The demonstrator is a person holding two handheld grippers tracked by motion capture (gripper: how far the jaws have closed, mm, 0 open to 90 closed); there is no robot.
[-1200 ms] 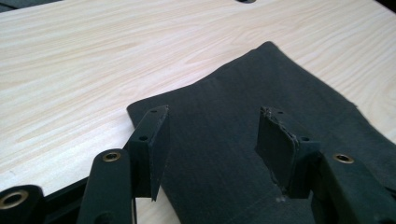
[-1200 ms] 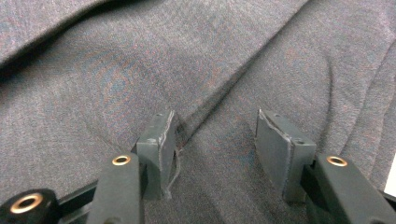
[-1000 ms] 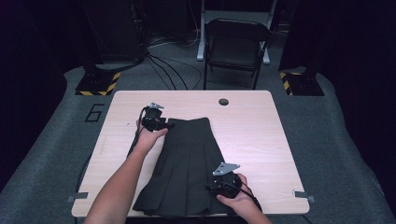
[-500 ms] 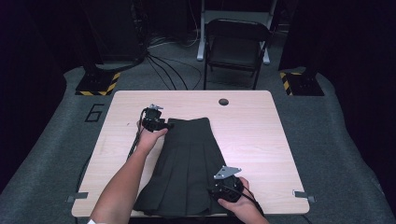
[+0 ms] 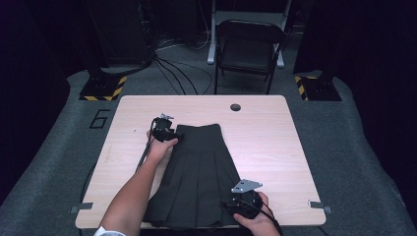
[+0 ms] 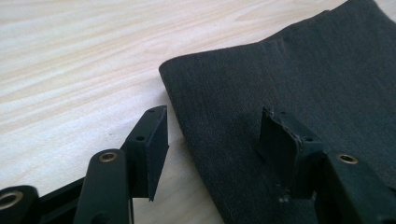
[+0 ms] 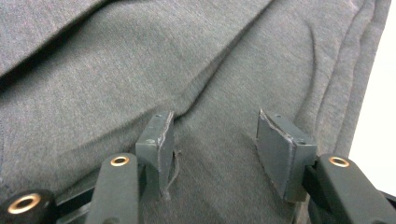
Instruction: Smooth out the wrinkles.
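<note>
A dark grey pleated skirt [image 5: 199, 172] lies flat on the wooden table [image 5: 275, 137], waistband at the far end and hem toward the person. My left gripper [image 5: 164, 129] sits at the waistband's left corner. In the left gripper view that gripper [image 6: 212, 140] is open, one jaw over bare wood and the other over the skirt [image 6: 289, 84]. My right gripper [image 5: 244, 201] rests on the hem near the right front corner. It [image 7: 215, 144] is open above the skirt's folds [image 7: 140, 70], nothing pinched between the pads.
A round cable hole [image 5: 235, 106] is in the table near its far edge. A black folding chair [image 5: 248, 49] stands beyond the table, with cables on the floor. Bare wood lies to the skirt's right and left.
The right gripper has slid slightly toward the table's front edge along the hem. The left gripper stays at the waistband corner.
</note>
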